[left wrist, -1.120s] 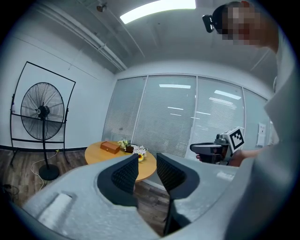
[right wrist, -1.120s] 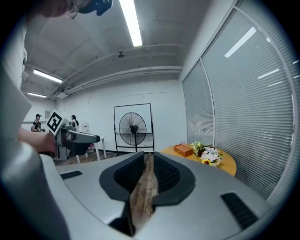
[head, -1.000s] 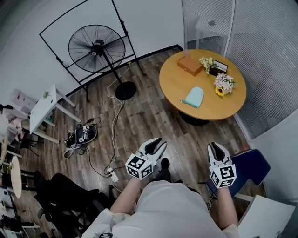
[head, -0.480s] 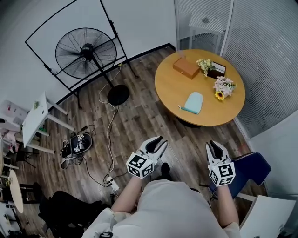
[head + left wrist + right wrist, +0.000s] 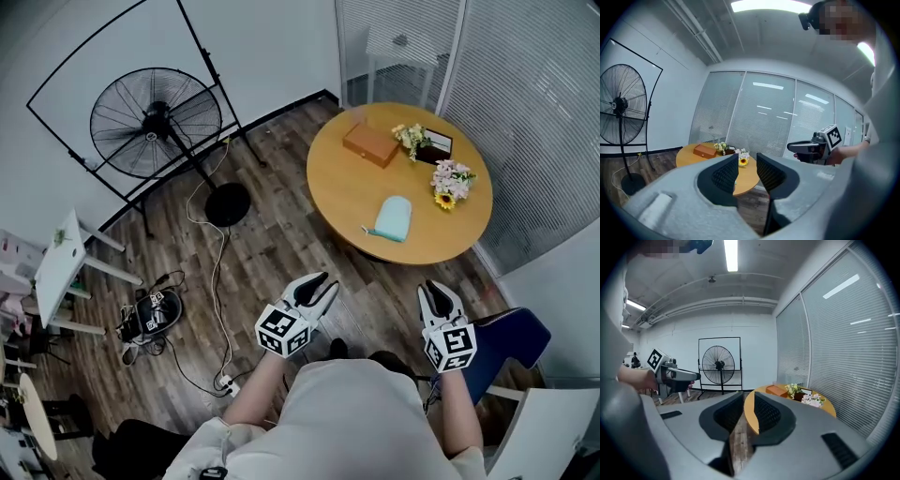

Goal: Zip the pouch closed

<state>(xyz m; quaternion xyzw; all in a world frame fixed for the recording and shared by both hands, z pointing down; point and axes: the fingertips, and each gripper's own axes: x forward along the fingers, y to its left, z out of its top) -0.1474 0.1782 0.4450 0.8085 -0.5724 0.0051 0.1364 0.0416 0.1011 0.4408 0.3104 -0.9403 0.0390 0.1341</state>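
A light blue pouch [image 5: 392, 217] lies flat near the front edge of a round wooden table [image 5: 333, 187], far ahead of both grippers. My left gripper [image 5: 319, 286] is held out at waist height over the wooden floor, jaws apart and empty. My right gripper [image 5: 434, 292] is alongside it, pointing towards the table, also with a gap between its jaws and nothing in them. In the left gripper view the left gripper [image 5: 747, 171] frames the table [image 5: 689, 157]. In the right gripper view the right gripper [image 5: 749, 414] shows floor and table rim through its gap.
A brown box [image 5: 369, 144] and two flower bunches [image 5: 450, 183] stand at the back of the table. A pedestal fan [image 5: 155, 122] and a black frame are at the left. A cable [image 5: 217, 281] runs over the floor. A blue chair [image 5: 506, 342] is beside my right arm.
The person has walked towards the table carrying both grippers along; the fan and floor clutter have slid left and down in the view. Both jaws look unchanged.
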